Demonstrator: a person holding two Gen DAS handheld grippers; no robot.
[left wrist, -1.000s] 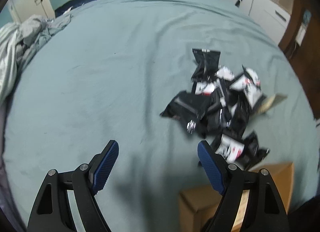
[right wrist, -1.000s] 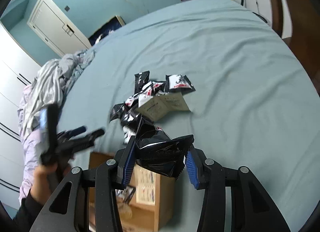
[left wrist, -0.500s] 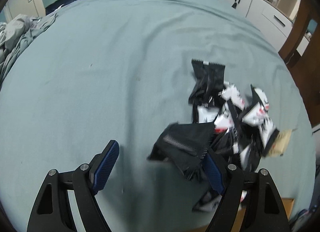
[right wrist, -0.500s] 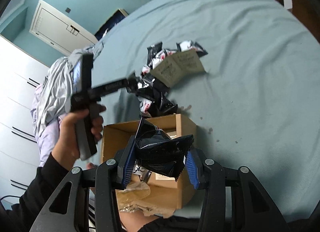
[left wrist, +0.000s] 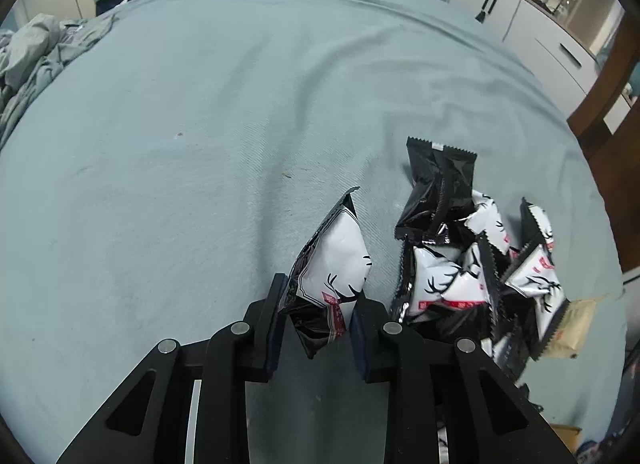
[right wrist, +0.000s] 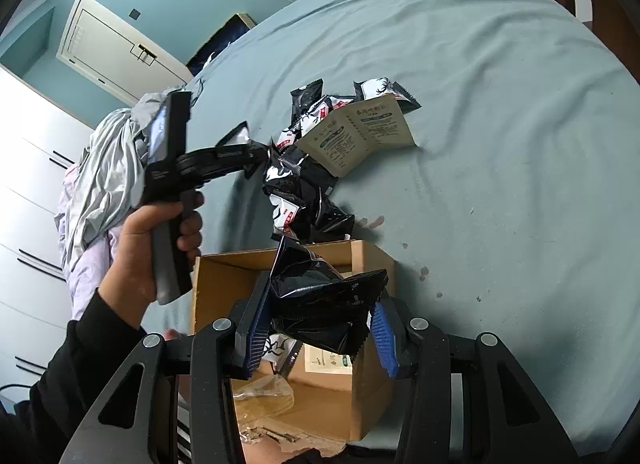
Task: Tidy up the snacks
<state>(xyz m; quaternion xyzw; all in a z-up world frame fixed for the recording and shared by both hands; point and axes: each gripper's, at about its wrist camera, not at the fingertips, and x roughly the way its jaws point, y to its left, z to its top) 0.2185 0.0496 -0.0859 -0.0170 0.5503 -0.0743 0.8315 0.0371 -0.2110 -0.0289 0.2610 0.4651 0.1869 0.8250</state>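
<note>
A pile of black and white snack packets (left wrist: 460, 264) lies on the teal bed sheet (left wrist: 180, 144). My left gripper (left wrist: 320, 296) is at the pile's left edge. Its jaws are closing, and the pads press both sides of a white-and-black packet (left wrist: 338, 256) that stands on end. My right gripper (right wrist: 320, 316) is shut on a crumpled black packet (right wrist: 320, 296), held over the open cardboard box (right wrist: 372, 264). In the right wrist view a hand (right wrist: 160, 232) holds the left gripper (right wrist: 256, 156) at the pile (right wrist: 304, 192), beside a folded paper leaflet (right wrist: 360, 132).
Crumpled grey bedding (right wrist: 104, 168) lies at the bed's left side. White cabinets (left wrist: 540, 44) and a wooden post (left wrist: 600, 96) stand beyond the right edge. The box also holds a plastic wrapper (right wrist: 264, 396) and other packets. A leaflet corner (left wrist: 572, 324) pokes from the pile.
My left gripper moved toward the pile and closed on a white-and-black packet. My right gripper, still holding the black packet, came over the open box.
</note>
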